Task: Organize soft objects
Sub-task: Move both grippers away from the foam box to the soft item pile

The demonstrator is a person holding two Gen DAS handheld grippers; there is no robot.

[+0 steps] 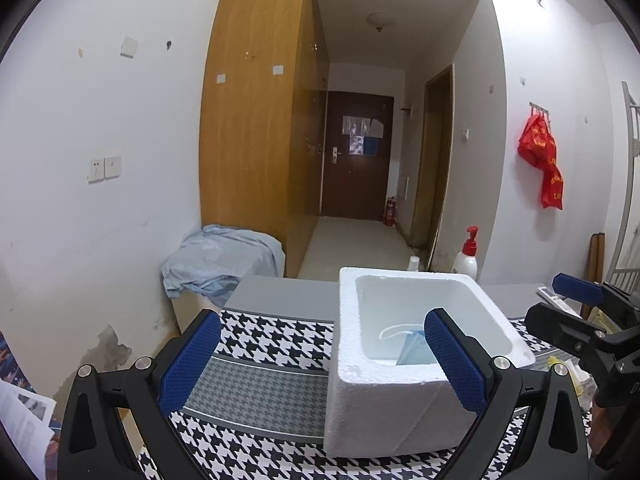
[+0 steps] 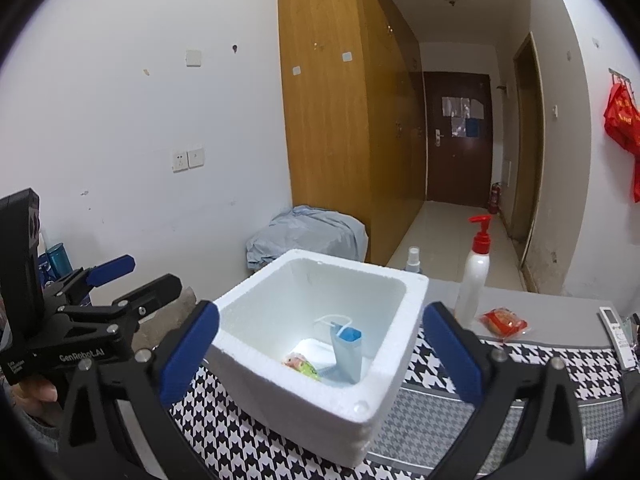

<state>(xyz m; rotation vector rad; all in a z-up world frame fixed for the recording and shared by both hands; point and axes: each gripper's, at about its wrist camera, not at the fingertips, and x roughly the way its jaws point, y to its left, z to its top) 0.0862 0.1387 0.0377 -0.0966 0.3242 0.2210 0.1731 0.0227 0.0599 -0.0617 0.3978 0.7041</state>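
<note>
face mask (image 2: 347, 350), soft blue, folded, leaning upright inside square white foam box (image 2: 384, 396); shiny snack packet (image 2: 303, 364) beside it. left gripper (image 1: 322, 360) and right gripper (image 2: 320, 356) spread wide, holding nothing.

Grey table (image 2: 560, 308), houndstooth cloth (image 2: 248, 440), foam box (image 2: 320, 408), pump bottle (image 2: 474, 276), red packet (image 2: 505, 321)

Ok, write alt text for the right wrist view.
A white foam box sits on a houndstooth cloth between the open right claw, holding a blue face mask and a small colourful packet. A red-pump bottle and a red packet lie beyond.
</note>
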